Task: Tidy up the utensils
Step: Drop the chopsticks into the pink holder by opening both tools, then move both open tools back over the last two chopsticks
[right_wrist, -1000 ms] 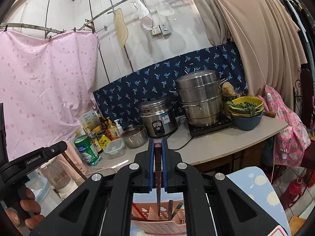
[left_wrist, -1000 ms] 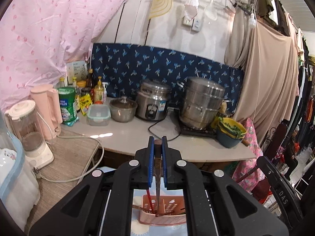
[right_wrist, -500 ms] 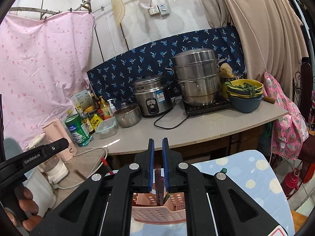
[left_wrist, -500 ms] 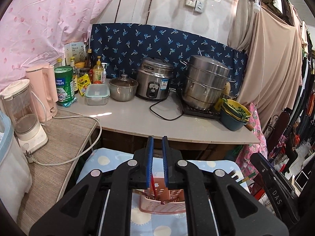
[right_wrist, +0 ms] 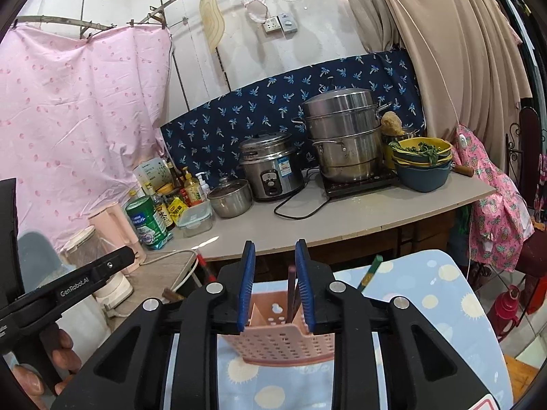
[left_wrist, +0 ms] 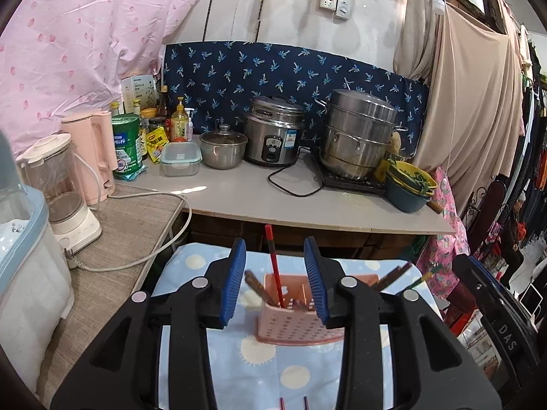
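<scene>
Left gripper [left_wrist: 275,287]: your jaws have just been opening and now stand apart; a red chopstick [left_wrist: 274,266] rises between them, touching neither pad.
Right gripper [right_wrist: 275,285]: your jaws have just been opening too, apart around a dark chopstick [right_wrist: 291,292], pads clear of it.
Holder [left_wrist: 297,321]: pink, perforated, upright on the sun-print cloth [left_wrist: 259,369], dead ahead at 12 o'clock from both grippers.
Other chopsticks: dark ones lean out at 10 o'clock, a green-tipped one [right_wrist: 368,273] at 2 o'clock.
Worktop [left_wrist: 307,201]: beyond the holder, carrying pots and bottles.
</scene>
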`<state>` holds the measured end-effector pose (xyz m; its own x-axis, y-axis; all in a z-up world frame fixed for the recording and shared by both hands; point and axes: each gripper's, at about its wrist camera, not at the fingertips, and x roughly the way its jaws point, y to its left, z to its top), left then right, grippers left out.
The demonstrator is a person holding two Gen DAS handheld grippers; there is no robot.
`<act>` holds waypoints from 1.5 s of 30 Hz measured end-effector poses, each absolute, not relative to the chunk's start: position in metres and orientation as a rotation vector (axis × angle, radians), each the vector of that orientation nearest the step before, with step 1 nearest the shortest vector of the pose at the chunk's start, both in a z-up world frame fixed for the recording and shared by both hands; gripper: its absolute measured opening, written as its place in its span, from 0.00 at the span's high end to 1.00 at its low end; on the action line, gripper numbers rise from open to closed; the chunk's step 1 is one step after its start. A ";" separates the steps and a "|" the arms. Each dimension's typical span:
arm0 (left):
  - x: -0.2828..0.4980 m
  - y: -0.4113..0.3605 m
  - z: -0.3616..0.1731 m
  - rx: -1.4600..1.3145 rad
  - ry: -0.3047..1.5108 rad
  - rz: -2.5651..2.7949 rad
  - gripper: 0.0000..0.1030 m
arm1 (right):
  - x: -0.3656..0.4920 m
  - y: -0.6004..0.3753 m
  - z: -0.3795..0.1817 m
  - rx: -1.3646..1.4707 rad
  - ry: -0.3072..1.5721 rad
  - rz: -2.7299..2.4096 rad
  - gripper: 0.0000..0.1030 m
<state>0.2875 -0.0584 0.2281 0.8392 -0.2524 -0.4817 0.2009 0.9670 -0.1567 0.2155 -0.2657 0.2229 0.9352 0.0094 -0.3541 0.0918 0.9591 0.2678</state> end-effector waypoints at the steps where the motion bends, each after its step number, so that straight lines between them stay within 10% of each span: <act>1: 0.284 -0.057 0.226 -0.099 0.528 -0.234 0.67 | 0.210 -0.263 0.222 0.281 0.361 -0.042 0.72; 45: 0.117 -0.028 0.029 0.021 0.935 -0.195 0.66 | 0.025 -0.189 0.019 0.229 0.828 0.009 0.72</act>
